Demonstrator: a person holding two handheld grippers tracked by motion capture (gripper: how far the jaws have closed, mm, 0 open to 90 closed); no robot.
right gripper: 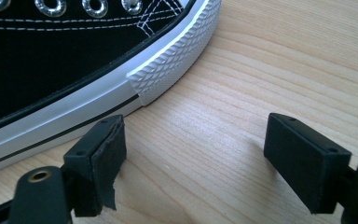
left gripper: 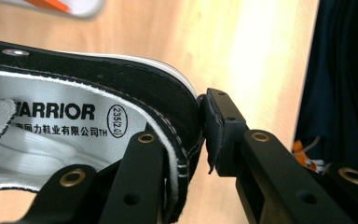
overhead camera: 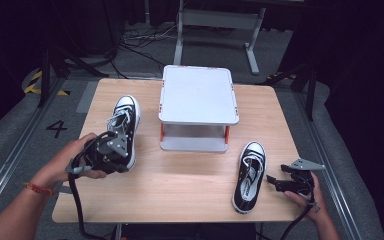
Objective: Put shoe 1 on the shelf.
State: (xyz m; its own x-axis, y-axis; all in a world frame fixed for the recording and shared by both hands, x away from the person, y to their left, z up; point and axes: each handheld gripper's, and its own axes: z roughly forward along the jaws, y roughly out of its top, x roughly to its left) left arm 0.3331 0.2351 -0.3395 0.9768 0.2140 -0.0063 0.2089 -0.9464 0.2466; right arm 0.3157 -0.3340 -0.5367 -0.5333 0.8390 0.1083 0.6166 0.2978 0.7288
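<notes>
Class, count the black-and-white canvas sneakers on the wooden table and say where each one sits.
2. One black-and-white canvas sneaker lies left of the white two-tier shelf, its heel collar pinched by the left gripper. The other lies at the right front, beside the open right gripper. None seems hidden.

There are two black-and-white sneakers: one sneaker point(overhead camera: 124, 125) at the left of the frame, the other sneaker point(overhead camera: 249, 176) at the lower right. One white two-level stand point(overhead camera: 198, 95) is at the centre. One wooden counter point(overhead camera: 180, 185) carries them. Two grippers: left gripper point(overhead camera: 111, 150), right gripper point(overhead camera: 292, 182).
</notes>
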